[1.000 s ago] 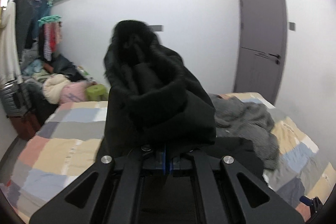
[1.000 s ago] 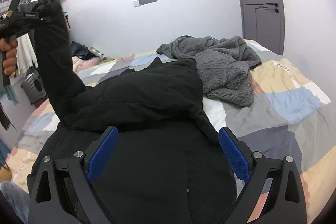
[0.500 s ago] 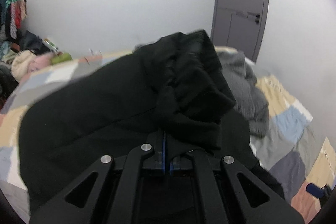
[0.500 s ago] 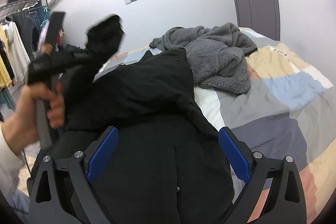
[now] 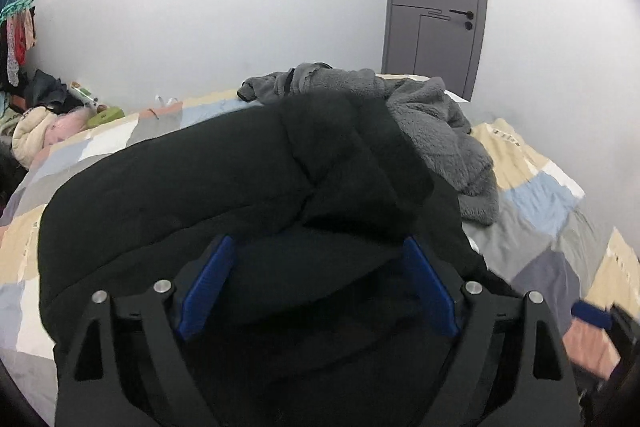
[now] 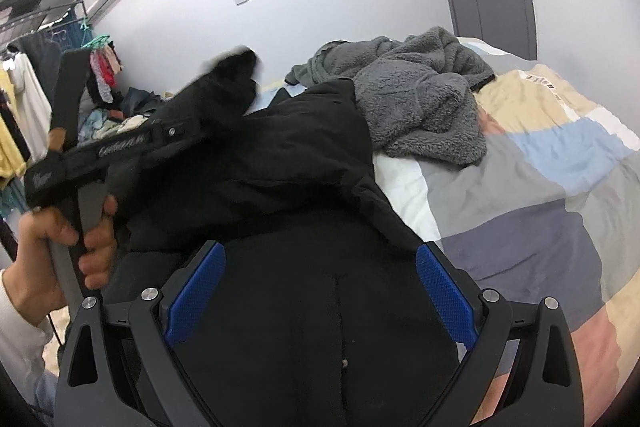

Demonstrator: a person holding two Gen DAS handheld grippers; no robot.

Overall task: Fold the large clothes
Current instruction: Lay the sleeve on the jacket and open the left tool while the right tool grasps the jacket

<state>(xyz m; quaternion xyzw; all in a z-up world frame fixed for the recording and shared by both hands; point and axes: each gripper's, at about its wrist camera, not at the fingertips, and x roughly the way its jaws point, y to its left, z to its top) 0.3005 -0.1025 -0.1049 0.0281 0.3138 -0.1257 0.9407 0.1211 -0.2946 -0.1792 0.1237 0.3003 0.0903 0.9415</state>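
Lying spread over the patchwork bedspread (image 6: 532,183), the black coat (image 5: 200,187) fills the space under and ahead of both tools, with a grey fleece garment (image 6: 420,95) heaped just beyond it. The left gripper (image 5: 316,255) is opening its jaws, blue pads apart over a fold of the coat that sits between them without being pinched. The right gripper (image 6: 320,259) hovers over the coat's near part, its jaws wide and gripping nothing.
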